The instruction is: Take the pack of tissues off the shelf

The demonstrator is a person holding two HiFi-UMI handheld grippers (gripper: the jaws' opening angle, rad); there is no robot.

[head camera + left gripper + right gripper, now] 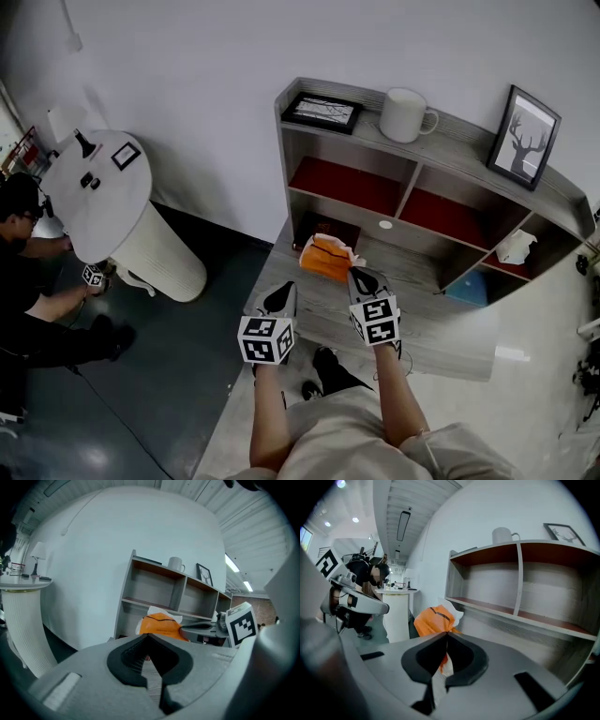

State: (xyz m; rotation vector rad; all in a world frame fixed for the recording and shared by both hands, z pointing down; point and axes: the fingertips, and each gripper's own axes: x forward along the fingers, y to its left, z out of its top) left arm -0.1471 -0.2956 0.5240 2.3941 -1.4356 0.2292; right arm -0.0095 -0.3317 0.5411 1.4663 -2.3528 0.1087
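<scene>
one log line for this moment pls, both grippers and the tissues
right gripper: jaws shut on pack of tissues | pack: orange, held in front of shelf | left gripper: jaws shut, empty

Two tools [278, 298] [364, 279], one tissue pack [328, 258], one mug [405, 114], two picture frames [323, 112] [522, 135] (both atop shelf [459, 142])

tissue pack [327, 258] | orange, white tissue out top | front of shelf [464, 133] — clamped in rt hand-held gripper [360, 273]
</scene>
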